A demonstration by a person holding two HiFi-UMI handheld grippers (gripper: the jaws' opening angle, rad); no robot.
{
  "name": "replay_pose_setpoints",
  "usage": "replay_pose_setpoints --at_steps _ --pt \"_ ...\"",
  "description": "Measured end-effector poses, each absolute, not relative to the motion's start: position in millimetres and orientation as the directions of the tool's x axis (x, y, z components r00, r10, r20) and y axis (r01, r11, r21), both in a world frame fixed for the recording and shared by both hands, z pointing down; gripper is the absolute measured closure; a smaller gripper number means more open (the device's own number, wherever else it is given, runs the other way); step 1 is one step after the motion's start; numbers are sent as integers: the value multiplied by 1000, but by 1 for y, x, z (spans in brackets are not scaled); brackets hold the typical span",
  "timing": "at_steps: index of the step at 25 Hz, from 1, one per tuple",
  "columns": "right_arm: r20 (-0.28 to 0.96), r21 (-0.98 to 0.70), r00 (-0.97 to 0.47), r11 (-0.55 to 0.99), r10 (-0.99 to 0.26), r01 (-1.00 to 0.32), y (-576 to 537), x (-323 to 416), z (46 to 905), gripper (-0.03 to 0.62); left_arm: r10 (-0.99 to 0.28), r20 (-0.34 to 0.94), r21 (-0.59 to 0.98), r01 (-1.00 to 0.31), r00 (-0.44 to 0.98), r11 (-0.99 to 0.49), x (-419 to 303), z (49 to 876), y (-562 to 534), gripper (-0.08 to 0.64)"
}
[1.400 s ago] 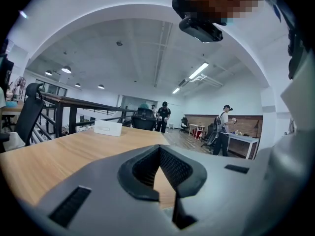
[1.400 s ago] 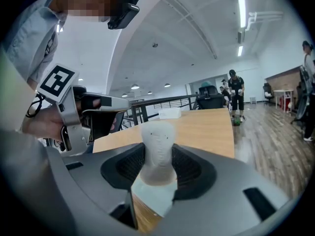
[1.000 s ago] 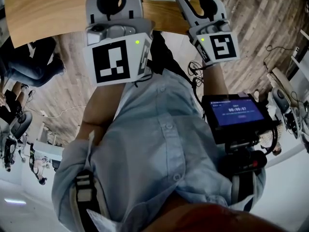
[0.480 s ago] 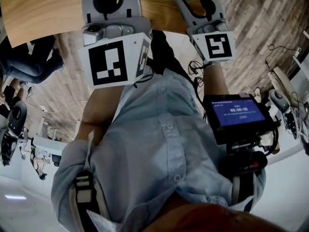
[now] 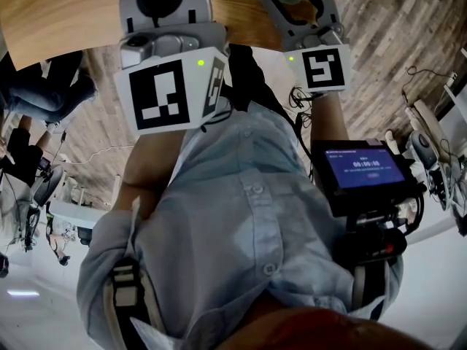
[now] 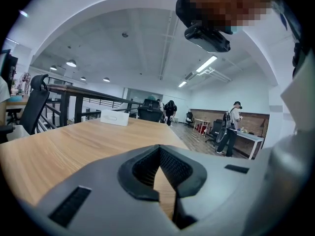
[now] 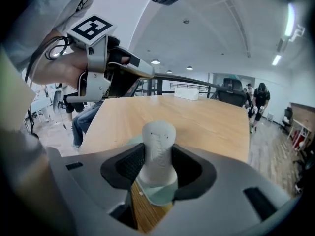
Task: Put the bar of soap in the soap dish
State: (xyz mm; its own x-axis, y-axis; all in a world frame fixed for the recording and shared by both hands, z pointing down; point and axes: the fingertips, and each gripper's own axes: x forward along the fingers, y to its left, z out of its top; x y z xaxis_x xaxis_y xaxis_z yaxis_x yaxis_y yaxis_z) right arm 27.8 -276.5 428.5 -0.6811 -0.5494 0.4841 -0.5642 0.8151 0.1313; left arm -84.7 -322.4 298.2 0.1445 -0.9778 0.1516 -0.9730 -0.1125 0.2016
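Wooden worktop runs along the top of the head view, and it fills the middle of both gripper views. Person in a light blue shirt stands at its edge with a claw in each hand. A monitor with a lit blue screen is strapped at the person's right side.

Left claw: the jaws are closed together and only a thin wedge of worktop shows between the pads. Nothing is in it. It's held over bare wood, with a white box far off at the worktop's other end. In the right gripper view the left claw is raised off to the side, marker cube on top.

Right claw: the jaws are clamped on the bar of soap, with a pad pressed against each side. The soap is off-white and stands upright, its rounded end poking up above the jaws.

Soap dish: pale green, on the worktop directly under the right claw. The soap's lower end is at the dish. Can't tell if it actually rests on the dish. In the head view the dish is cut off by the top edge, just ahead of the right claw.
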Motion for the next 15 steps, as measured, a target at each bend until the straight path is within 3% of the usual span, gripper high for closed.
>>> replay_pose_setpoints --at_steps 8,15 --pt "652 268 -623 900 -432 -345 -266 22 446 403 -979 147 200 -974 139 -109 -88 297 -325 554" --pt "688 232 -613 917 -390 -324 -267 24 457 416 -981 138 199 -974 137 -108 -85 296 -322 554"
